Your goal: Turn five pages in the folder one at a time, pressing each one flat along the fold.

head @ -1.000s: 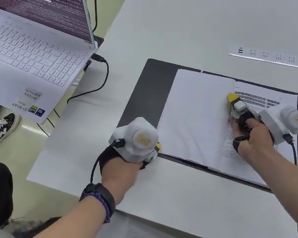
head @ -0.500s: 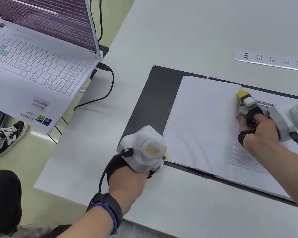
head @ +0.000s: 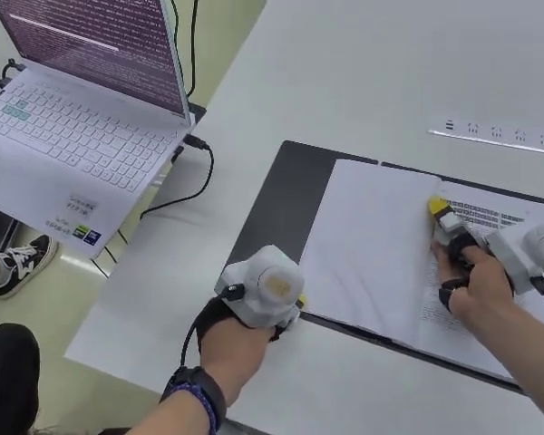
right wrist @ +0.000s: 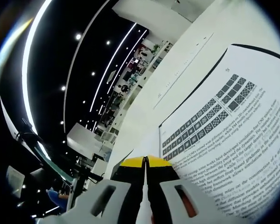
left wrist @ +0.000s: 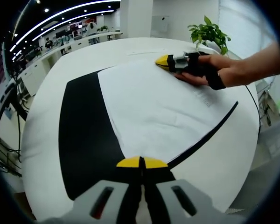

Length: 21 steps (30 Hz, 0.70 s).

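Nearest the person, the left gripper (left wrist: 141, 162) sits at the near edge of the folder (left wrist: 84, 135). Its jaws are brought together with nothing visible between them. It looks parked there to weigh the black cover down so the folder does not slide.

Just beyond it, on the folder's left half, lies the turned page (left wrist: 154, 102), blank side up and slightly rippled rather than flat.

Farther in, at the folder's middle, the right gripper (head: 438, 209) has its yellow tips closed on nothing and laid on the paper along the fold. The likely reason is to press the turned sheet down at the crease.

On the folder's right half the printed page (right wrist: 214, 140) lies open, probably the next one to lift. I judge this to be the pressing step of one turn; how many pages are done cannot be told.

Beyond the folder's far edge a power strip (head: 499, 136) lies on the table (head: 363, 72), and off the folder's far left corner stands an open laptop (head: 82, 118).
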Each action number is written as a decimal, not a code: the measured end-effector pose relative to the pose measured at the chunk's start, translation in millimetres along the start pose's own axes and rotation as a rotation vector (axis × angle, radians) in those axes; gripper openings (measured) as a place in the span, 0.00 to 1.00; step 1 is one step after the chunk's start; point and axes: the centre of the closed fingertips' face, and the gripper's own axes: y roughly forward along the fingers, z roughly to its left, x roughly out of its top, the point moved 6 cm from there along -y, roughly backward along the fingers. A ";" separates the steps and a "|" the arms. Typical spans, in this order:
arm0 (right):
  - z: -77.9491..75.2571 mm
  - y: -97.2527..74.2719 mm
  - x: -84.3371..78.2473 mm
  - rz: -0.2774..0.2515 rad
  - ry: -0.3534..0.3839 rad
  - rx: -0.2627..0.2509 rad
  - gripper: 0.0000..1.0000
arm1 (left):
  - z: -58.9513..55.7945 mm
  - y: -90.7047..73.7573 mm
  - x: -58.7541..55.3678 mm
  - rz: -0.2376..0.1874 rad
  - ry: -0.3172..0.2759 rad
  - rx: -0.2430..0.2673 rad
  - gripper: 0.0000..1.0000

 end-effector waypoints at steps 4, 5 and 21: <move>-2.3 -3.5 -2.5 0.004 -0.002 0.005 0.00 | 0.2 0.7 -0.2 -0.001 -0.004 0.000 0.00; -3.1 -4.5 -2.9 0.004 -0.001 0.006 0.00 | 0.5 0.5 -0.3 -0.003 -0.011 -0.002 0.00; 44.7 -74.9 -43.1 0.039 0.015 0.050 0.00 | 0.5 0.1 -1.7 -0.025 -0.018 -0.014 0.00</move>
